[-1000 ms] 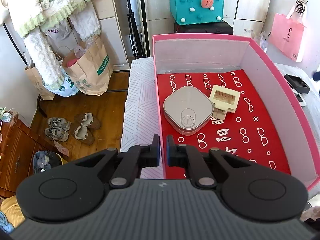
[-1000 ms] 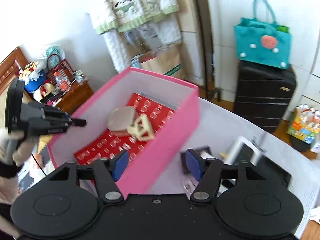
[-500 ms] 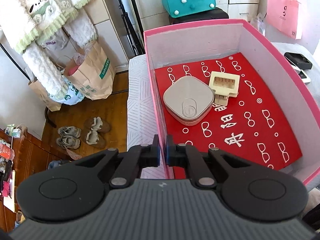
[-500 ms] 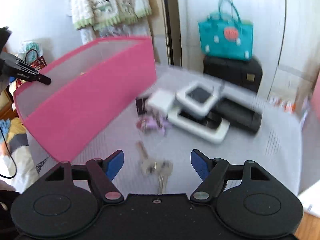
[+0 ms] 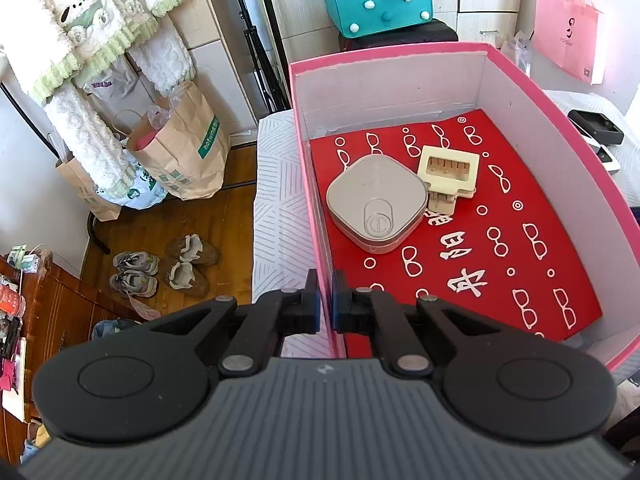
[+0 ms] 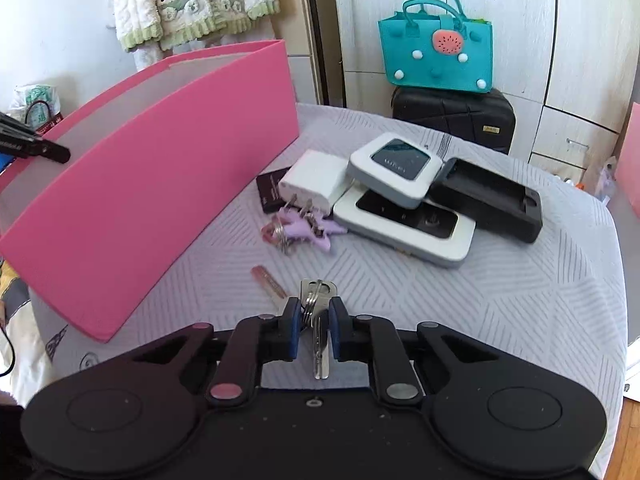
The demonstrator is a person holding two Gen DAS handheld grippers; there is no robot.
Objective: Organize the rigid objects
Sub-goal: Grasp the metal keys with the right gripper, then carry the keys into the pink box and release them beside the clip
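A pink box sits at the left edge of a bed covered in a grey-white patterned spread. The left gripper is clamped on the box's left wall, its fingers pressed together on the thin cardboard near the front corner, most likely to steady the box while things are dropped in. Inside, on the red printed lining, a rounded beige case lies near the left wall, and a cream plastic holder touches its right side, towards the back wall.

To the right of the box, loose items wait on the bedspread: a purple key charm, a white charger, a small white device stacked on a larger white one, and a black case towards the right edge.

Nearest the front edge of the bed, the right gripper is closing its blue-padded fingers around a bunch of keys. The ring and one key blade sit between the pads, lying flat on the spread. Whether the pads already pinch them cannot be told. The keys appear to be the next item for the box.
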